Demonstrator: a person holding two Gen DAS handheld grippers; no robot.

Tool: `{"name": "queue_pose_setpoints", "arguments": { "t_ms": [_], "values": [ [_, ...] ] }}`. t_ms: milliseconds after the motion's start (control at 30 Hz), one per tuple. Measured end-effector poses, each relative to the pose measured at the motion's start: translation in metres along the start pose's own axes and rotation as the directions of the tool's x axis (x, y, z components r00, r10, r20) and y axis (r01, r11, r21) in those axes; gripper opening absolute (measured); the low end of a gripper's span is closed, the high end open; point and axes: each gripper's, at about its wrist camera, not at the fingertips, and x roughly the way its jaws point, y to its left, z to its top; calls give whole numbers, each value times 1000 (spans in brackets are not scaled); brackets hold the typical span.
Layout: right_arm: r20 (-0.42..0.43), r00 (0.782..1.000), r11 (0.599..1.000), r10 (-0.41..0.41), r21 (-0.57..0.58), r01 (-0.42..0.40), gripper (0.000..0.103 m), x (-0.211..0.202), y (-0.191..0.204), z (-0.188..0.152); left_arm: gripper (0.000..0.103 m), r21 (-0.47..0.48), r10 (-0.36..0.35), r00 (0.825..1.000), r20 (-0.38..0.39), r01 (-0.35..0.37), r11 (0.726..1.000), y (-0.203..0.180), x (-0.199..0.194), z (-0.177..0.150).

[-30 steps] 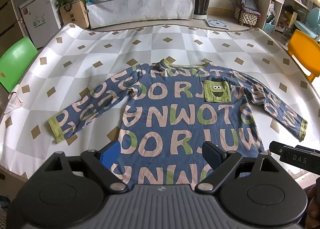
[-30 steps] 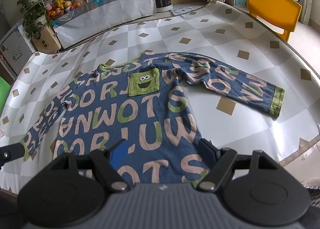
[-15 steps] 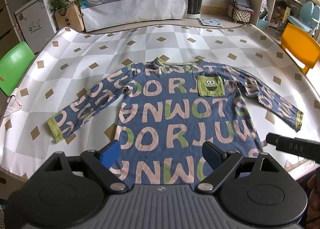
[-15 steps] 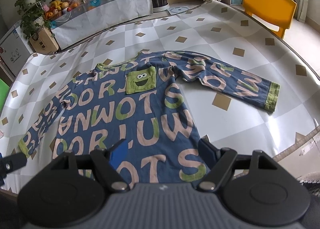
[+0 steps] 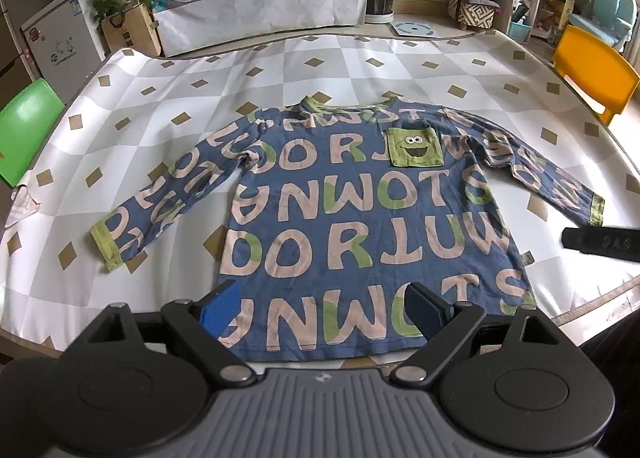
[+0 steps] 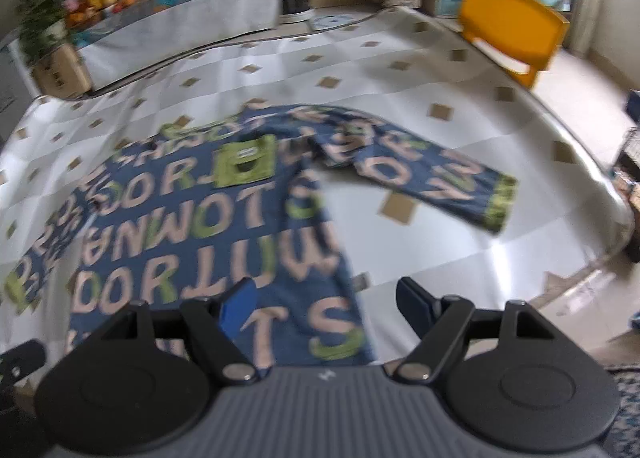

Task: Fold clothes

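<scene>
Long-sleeved shirt (image 5: 360, 218) lies flat, face up, on the checked tablecloth (image 5: 240, 70), hem at the near edge, collar far. Blue fabric with large pink and green letters; green cuffs and neckband; green chest pocket (image 5: 416, 146) with a cartoon face. Both sleeves spread outward. Left gripper (image 5: 320, 308) hovers over the hem, jaws open, empty. Right gripper (image 6: 326, 304) over the hem's right corner, jaws open, empty; view blurred.

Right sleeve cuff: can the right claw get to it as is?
Probably yes. The right claw is open and empty, and the green cuff lies flat on the tablecloth ahead to its right, with only bare cloth between. The right wrist view is blurred, so take this loosely.
</scene>
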Motion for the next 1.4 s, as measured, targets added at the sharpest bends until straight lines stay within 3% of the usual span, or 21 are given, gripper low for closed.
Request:
{"name": "queue_pose_setpoints", "arguments": {
  "t_ms": [200, 367, 1200, 1400],
  "values": [
    [15, 1000, 995, -27, 92, 25, 76, -10, -37, 11, 89, 8, -3, 1000, -7, 3, 1000, -7, 3, -1],
    [29, 998, 996, -59, 72, 57, 76, -14, -46, 14, 89, 16, -12, 1000, -17, 13, 1000, -19, 9, 4],
    [26, 999, 998, 35, -48, -34, 76, -13, -33, 16, 89, 100, -48, 997, -64, 54, 994, -69, 26, 7],
    [76, 997, 996, -7, -92, 14, 76, -14, -29, 27, 89, 89, -49, 996, -70, 55, 995, -67, 24, 7]
  ]
}}
